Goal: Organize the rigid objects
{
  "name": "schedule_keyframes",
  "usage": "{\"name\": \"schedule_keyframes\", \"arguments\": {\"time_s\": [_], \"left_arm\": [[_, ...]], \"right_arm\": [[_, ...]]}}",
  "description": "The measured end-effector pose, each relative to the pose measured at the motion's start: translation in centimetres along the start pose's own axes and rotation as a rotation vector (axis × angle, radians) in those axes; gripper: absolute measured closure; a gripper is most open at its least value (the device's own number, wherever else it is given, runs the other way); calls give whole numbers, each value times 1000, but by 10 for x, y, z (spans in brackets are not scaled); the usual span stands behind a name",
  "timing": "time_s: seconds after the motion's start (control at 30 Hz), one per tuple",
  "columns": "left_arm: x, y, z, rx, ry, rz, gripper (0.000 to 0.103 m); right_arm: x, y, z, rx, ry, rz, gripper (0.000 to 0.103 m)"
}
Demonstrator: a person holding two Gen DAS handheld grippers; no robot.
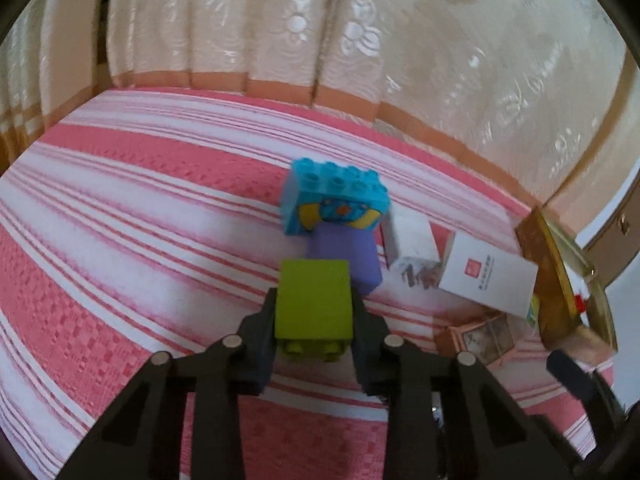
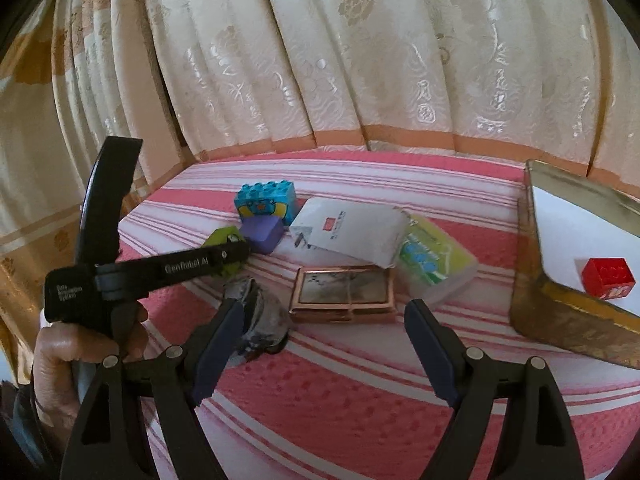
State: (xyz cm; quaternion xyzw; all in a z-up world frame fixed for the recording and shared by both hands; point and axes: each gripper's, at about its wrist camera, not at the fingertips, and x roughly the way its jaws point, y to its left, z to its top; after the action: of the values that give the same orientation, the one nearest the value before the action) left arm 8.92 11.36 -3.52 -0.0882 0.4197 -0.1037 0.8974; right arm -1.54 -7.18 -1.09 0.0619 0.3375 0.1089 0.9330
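My left gripper (image 1: 314, 312) is shut on a lime green brick (image 1: 314, 300) and holds it above the pink striped cloth (image 1: 140, 208). Just beyond it lie a purple block (image 1: 352, 256) and a blue studded brick (image 1: 336, 200). In the right wrist view the left gripper (image 2: 236, 254) shows from the side with the green brick (image 2: 222, 236) in it, next to the purple block (image 2: 264, 234) and blue brick (image 2: 266, 200). My right gripper (image 2: 324, 344) is open and empty above the cloth. A red brick (image 2: 608, 278) sits in a gold tin (image 2: 560, 316) at the right.
A white card box (image 2: 352, 232), a pale green plastic case (image 2: 436, 264), a copper-framed flat box (image 2: 344, 294) and a dark crumpled object (image 2: 260, 320) lie mid-cloth. A small white box (image 1: 412, 244) sits beside the blue brick. A cream curtain (image 2: 340, 60) hangs behind.
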Motion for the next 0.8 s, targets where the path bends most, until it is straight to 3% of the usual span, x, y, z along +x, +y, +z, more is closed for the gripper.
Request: {"name": "schedule_keyframes", "arguments": {"time_s": [0.13, 0.33, 0.63, 0.8], "left_arm": [[-13, 9, -5, -22, -46, 31, 73], [-29, 23, -11, -56, -101, 96, 73], [-61, 24, -26, -18, -219, 234, 73], [-71, 18, -29, 6, -276, 291, 73]], "right_arm": [[2, 11, 0, -11, -4, 12, 22], [25, 39, 0, -60, 75, 63, 47], [57, 51, 1, -41, 195, 78, 47], [60, 53, 3, -53, 195, 74, 50]]}}
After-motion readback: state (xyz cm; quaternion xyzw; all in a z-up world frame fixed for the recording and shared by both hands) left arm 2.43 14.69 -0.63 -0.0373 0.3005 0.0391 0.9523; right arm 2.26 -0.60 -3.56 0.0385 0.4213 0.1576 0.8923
